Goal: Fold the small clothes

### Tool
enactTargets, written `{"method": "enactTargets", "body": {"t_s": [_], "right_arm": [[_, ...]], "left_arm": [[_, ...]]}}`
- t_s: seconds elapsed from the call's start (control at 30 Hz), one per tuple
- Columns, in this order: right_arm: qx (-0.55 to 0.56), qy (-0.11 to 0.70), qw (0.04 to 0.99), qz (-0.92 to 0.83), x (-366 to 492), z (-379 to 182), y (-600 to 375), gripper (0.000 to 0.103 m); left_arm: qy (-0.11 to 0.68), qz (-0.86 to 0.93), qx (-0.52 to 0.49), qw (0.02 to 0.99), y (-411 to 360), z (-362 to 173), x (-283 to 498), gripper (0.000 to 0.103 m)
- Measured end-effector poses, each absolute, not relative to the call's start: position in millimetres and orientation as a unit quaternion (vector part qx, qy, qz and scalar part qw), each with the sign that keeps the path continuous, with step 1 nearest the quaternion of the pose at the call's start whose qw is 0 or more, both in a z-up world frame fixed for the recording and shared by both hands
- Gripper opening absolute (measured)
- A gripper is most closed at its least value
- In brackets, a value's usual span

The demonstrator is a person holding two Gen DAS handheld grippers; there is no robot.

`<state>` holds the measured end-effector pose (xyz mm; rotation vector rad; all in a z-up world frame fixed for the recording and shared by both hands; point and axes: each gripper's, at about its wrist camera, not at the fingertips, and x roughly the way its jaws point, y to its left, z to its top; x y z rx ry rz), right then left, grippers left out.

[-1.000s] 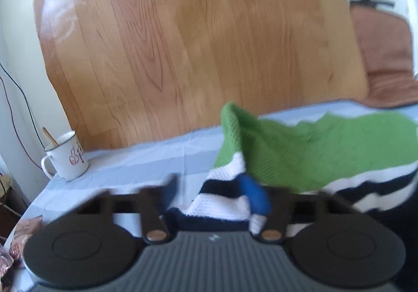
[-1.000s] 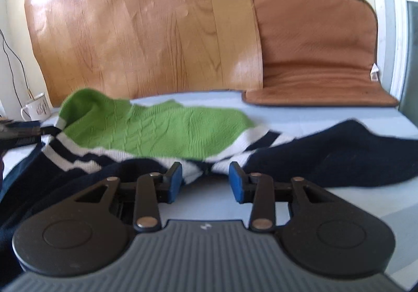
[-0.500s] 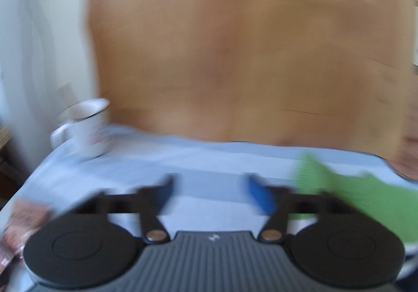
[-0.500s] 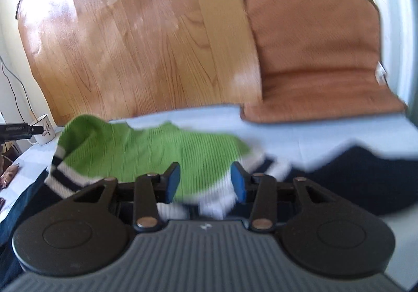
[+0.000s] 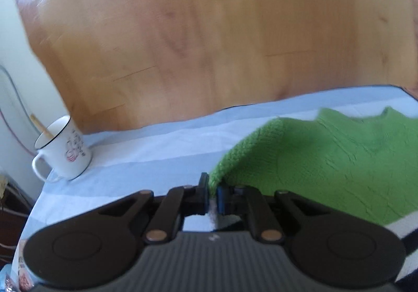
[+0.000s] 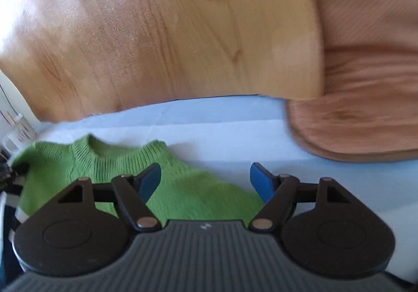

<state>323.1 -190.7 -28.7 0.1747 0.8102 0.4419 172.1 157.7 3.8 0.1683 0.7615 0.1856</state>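
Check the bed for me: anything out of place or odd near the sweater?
One thing: a white mug with a stick in it stands on the sheet near the green sweater, left of the left tongs. Nothing spilled.

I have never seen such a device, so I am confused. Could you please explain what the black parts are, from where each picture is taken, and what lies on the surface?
The black parts are two hand-held claws; a person holds one in each hand. Each picture comes from a camera on one claw, looking along its fingers. The left claw is shut on the edge of a green sweater. The right claw is open above the same sweater, holding nothing. The sweater lies on a light blue cloth. A white mug stands at the left, a wooden board behind, and a brown cushion to the right.
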Motion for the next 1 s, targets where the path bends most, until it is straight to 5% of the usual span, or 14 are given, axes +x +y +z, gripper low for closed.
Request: {"method": "enactTargets", "body": {"t_s": [0.2, 0.27, 0.3, 0.43, 0.53, 0.63, 0.73, 0.83, 1.0], "right_arm": [[0.066, 0.412, 0.871, 0.259, 346, -39, -152, 0.08], [0.017, 0.405, 0.867, 0.289, 338, -38, -135, 0.042], [-0.013, 0.399, 0.869, 0.293, 332, -36, -127, 0.032], [-0.076, 0.339, 0.901, 0.259, 315, -23, -118, 0.015], [-0.083, 0.297, 0.929, 0.206, 316, -17, -119, 0.015], [-0.105, 0.351, 0.909, 0.2, 319, -32, -111, 0.023], [-0.078, 0.32, 0.921, 0.209, 286, -9, -137, 0.037], [-0.006, 0.302, 0.922, 0.243, 239, 17, -186, 0.038], [0.056, 0.325, 0.898, 0.291, 141, 15, -242, 0.038]], "left_arm": [[0.406, 0.087, 0.139, 0.899, 146, -8, 188, 0.011], [0.412, 0.082, 0.151, 0.895, 144, -14, 192, 0.011], [0.412, 0.08, 0.151, 0.895, 145, -16, 194, 0.011], [0.404, 0.08, 0.13, 0.902, 153, -17, 201, 0.011], [0.403, 0.084, 0.123, 0.903, 146, -19, 206, 0.017], [0.402, 0.109, 0.167, 0.894, 135, -28, 206, 0.04], [0.393, 0.107, 0.168, 0.898, 140, -20, 186, 0.042], [0.371, 0.106, 0.161, 0.909, 150, -3, 149, 0.053], [0.335, 0.061, 0.13, 0.931, 145, 22, 64, 0.053]]}}
